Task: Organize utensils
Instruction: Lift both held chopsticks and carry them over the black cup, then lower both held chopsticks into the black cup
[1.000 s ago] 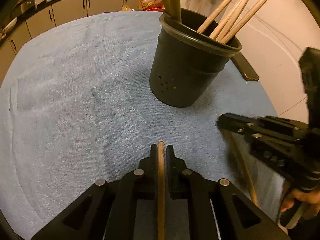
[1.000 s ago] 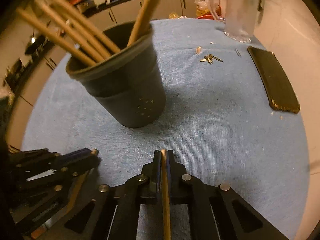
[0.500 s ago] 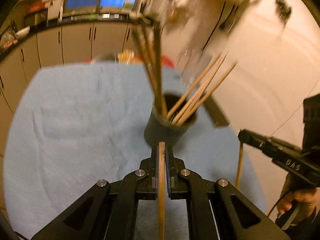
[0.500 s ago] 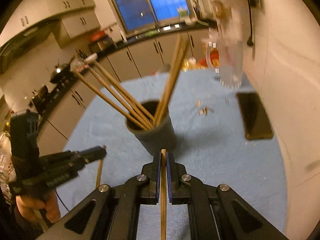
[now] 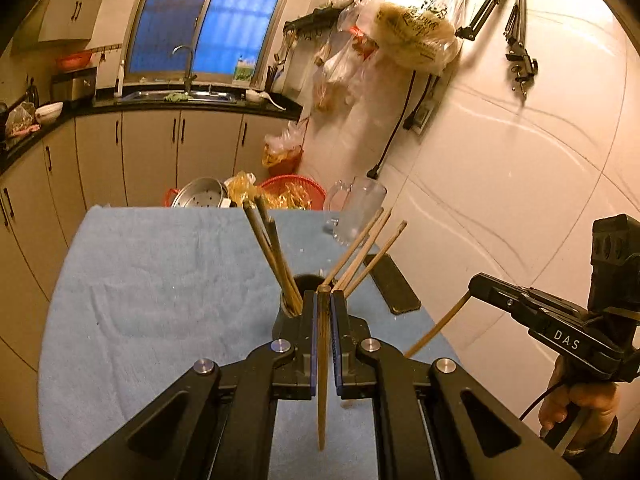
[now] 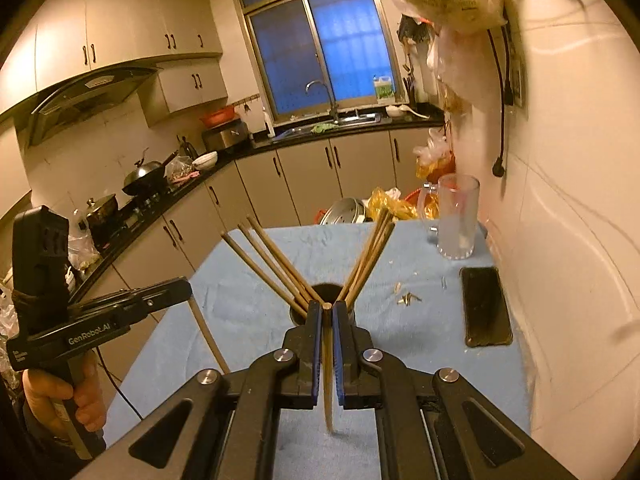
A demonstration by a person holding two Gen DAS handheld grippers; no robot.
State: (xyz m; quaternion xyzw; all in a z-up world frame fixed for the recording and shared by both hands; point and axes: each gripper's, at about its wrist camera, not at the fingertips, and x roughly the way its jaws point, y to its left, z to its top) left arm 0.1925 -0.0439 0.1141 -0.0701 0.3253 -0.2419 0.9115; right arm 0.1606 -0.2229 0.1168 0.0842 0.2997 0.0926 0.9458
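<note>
Above the black holder, each gripper clamping one chopstick

A blue towel covers the worktop. On it stand a black holder of chopsticks and a glass mug near the wall; a dark phone lies flat beside small scraps.
</note>
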